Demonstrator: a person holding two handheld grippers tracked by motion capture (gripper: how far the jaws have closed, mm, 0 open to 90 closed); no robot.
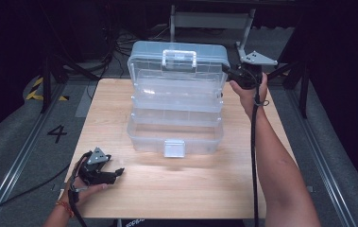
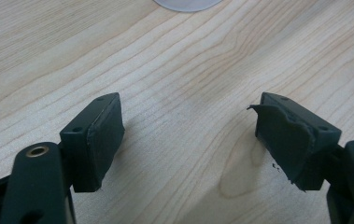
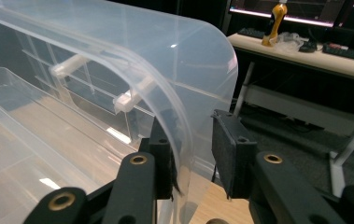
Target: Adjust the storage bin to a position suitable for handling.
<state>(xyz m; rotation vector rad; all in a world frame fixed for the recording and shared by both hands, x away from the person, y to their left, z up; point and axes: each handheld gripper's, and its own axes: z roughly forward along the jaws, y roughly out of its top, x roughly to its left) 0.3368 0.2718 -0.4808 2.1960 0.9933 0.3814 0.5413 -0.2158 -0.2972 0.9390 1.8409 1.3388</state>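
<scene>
Clear plastic organiser box (image 1: 176, 101) sits mid-table, its lid (image 1: 179, 59) swung up at twelve o'clock with the carry handle on top, tiered trays stepped down toward six o'clock and a grey latch (image 1: 174, 148) on the front wall. Right gripper (image 1: 231, 73), at about two o'clock from the box centre, straddles the lid's right edge: in the right gripper view (image 3: 191, 158) the jaws stand narrow, the curved clear wall passing between them, one pad (image 3: 163, 158) behind the plastic and the other (image 3: 226, 154) a little off its outer face; whether both pads actually press I cannot tell. Left gripper (image 1: 113, 174) rests low at seven o'clock, well apart from the box, jaws spread wide over bare wooden table (image 2: 179, 70), nothing between them. Risk as I judge it: the hold is on a thin, slick, curved rim near one corner, so the wall may slip out and the lid drop onto the trays. Pulling from one side could also twist the lid or skid the whole box, since nothing steadies its base.
</scene>
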